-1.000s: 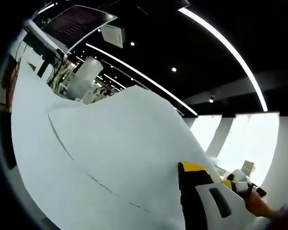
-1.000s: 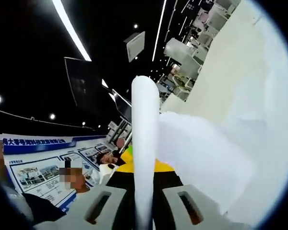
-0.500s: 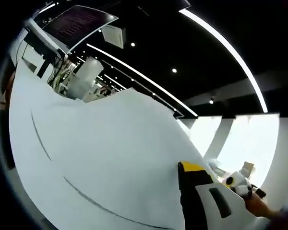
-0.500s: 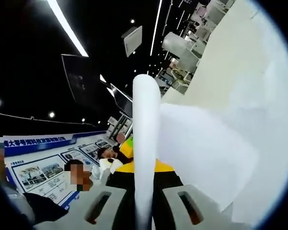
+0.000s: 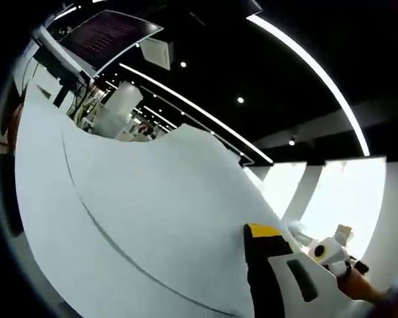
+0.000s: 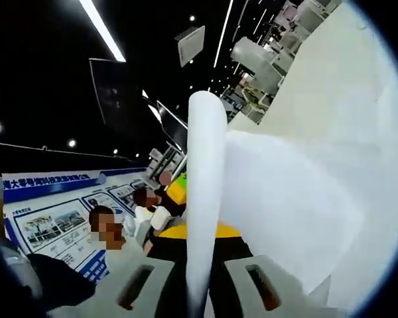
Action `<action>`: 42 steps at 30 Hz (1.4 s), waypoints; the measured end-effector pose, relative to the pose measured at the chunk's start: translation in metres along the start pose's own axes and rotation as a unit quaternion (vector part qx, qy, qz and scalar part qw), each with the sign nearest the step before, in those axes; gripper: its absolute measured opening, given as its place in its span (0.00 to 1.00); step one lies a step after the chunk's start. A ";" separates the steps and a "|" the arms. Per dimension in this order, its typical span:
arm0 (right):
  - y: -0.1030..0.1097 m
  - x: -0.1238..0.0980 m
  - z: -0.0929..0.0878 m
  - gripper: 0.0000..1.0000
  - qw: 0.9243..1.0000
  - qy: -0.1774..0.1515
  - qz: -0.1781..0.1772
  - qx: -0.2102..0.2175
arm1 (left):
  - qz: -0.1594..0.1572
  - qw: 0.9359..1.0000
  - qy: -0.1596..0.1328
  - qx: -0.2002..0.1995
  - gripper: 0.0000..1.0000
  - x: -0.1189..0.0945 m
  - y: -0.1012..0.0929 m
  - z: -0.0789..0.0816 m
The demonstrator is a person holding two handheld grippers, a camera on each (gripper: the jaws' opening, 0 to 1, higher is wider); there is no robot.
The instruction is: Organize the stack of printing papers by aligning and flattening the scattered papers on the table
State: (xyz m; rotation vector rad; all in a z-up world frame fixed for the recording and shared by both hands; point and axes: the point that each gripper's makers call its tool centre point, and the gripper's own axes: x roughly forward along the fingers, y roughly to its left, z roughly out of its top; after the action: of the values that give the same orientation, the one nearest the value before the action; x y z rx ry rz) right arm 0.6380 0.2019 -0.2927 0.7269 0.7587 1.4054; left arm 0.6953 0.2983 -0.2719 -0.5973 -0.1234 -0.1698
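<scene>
The white paper stack point(image 5: 152, 218) is lifted and spreads across the left and middle of the left gripper view. It hides one jaw of my left gripper point(image 5: 219, 248), which looks shut on the stack; the yellow-and-black right jaw pokes out beside the sheets. In the right gripper view the stack's edge point(image 6: 205, 192) rises edge-on as a white band between both jaws of my right gripper point(image 6: 200, 248), which is shut on it. More sheets point(image 6: 298, 199) fan out to the right. The right gripper point(image 5: 328, 252), with a hand behind it, appears low at the right of the left gripper view.
Both views look up at a dark ceiling with a long light strip point(image 5: 318, 73) and a hanging screen point(image 5: 109, 30). People point(image 6: 106, 232) and a blue-and-white poster board point(image 6: 50, 222) are at the left of the right gripper view. White equipment point(image 5: 116, 109) stands behind the paper.
The sheets flexed in the left gripper's hold, and the edge line across them shifted. The right gripper view tilted slightly; the stack stays between its jaws. People in the background moved.
</scene>
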 end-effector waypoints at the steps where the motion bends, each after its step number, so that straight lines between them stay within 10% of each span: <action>1: -0.001 0.000 -0.001 0.01 1.000 0.001 0.001 0.002 | 0.000 1.000 0.000 0.000 0.40 0.000 0.000 0.000; 42: -0.005 0.005 -0.011 0.01 1.000 0.021 -0.013 -0.014 | -0.006 1.000 0.002 0.017 0.36 -0.001 -0.001 0.001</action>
State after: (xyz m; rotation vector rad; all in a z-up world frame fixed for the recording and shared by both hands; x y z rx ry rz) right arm 0.6320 0.2067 -0.3029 0.6658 0.7781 1.4082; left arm 0.6939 0.2977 -0.2709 -0.5634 -0.1263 -0.1800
